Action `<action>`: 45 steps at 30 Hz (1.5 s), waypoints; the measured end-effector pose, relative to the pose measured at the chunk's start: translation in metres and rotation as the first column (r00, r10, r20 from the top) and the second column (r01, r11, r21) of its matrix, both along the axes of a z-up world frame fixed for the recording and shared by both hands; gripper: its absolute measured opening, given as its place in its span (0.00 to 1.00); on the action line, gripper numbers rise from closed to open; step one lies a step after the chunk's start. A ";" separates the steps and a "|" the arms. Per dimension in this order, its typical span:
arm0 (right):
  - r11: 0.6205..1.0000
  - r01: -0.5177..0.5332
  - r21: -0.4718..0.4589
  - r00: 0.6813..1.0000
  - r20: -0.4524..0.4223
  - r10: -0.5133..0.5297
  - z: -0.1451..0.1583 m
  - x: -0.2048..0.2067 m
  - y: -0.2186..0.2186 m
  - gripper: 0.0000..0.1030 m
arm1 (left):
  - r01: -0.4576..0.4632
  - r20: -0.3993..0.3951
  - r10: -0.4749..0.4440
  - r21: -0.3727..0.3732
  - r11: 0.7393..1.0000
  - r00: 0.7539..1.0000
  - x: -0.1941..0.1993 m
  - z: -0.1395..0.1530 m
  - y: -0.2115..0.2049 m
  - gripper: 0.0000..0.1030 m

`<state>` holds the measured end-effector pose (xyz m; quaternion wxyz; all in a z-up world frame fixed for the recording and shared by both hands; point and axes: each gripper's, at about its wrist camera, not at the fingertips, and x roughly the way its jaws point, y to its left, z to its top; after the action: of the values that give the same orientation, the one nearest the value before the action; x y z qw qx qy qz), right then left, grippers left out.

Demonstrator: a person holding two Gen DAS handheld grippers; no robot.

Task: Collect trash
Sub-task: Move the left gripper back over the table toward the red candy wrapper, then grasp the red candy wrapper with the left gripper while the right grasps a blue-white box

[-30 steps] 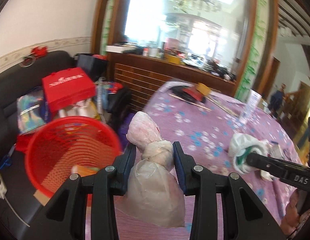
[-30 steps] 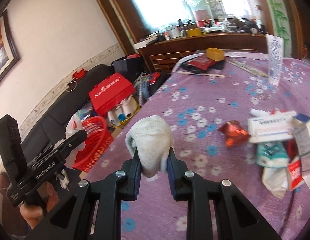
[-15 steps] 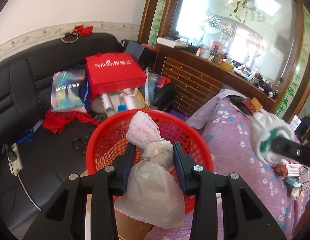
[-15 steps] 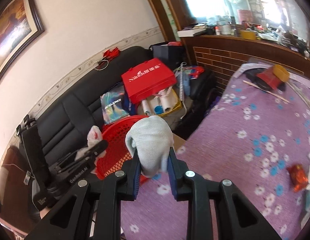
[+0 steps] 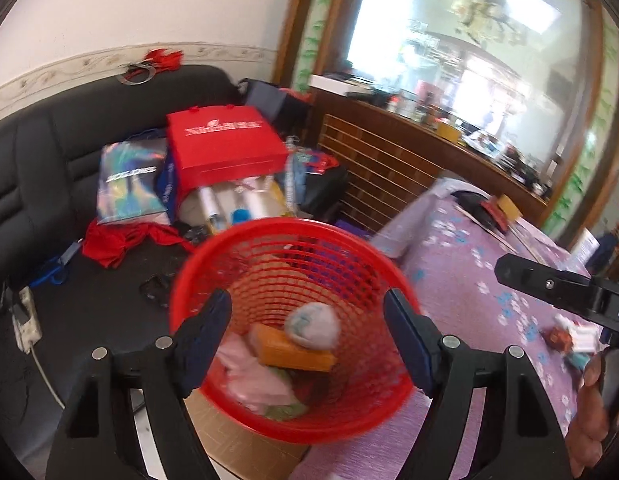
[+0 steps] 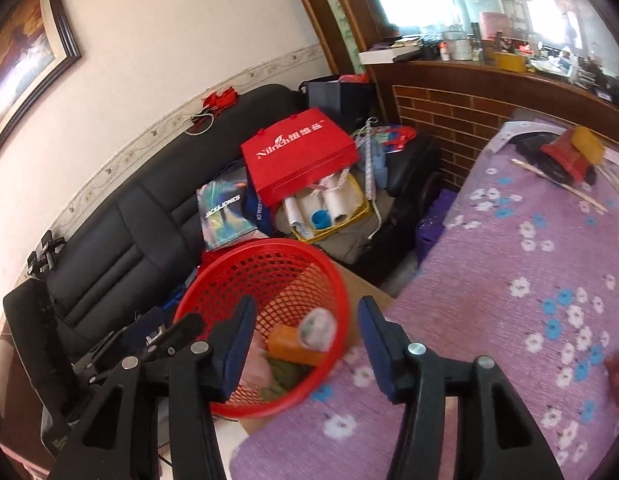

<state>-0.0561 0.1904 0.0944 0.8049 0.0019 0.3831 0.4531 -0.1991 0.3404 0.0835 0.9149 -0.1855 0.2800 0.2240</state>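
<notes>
Both tongs (image 5: 307,334) (image 6: 305,338) spread (just opening), above basket rim (image 5: 213,248)

Red mesh basket (image 5: 361,412); purple tablecloth (image 6: 509,320) with white and blue flowers; black sofa (image 5: 37,168)

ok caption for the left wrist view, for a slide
Left gripper open above the red basket, its jaws just opened, pink bag and white wad lying inside.

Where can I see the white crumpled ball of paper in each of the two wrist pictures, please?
Left wrist view: the white crumpled paper ball lies inside the red plastic mesh basket, low in the centre, against an orange block.
Right wrist view: the same ball is below centre, in the basket.
Shared landmark: the red paper gift bag on the black sofa.
</notes>
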 end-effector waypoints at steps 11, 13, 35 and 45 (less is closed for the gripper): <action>0.979 0.202 -0.027 0.979 0.034 -0.201 -0.010 -0.009 -0.138 0.56 | 0.305 -0.070 -0.300 0.071 0.950 0.951 0.052 -0.004 -0.117 0.75; 0.964 0.264 -0.035 0.964 0.053 -0.262 -0.008 -0.007 -0.173 0.56 | 0.355 -0.089 -0.348 0.084 0.931 0.933 0.060 -0.005 -0.139 0.75; 0.808 0.574 -0.138 0.819 0.132 -0.559 -0.053 0.051 -0.368 0.37 | 0.635 -0.190 -0.633 -0.056 0.771 0.751 0.136 -0.005 -0.279 0.75; 0.775 0.628 0.070 0.762 0.145 -0.631 -0.039 0.039 -0.404 0.37 | 0.492 -0.198 -0.532 -0.216 0.843 0.823 0.213 -0.013 -0.284 0.75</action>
<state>-0.0173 -0.2141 0.0550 0.9382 0.1009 0.2906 0.1587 0.0137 0.0559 0.0710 0.8811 -0.1441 0.4493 -0.0314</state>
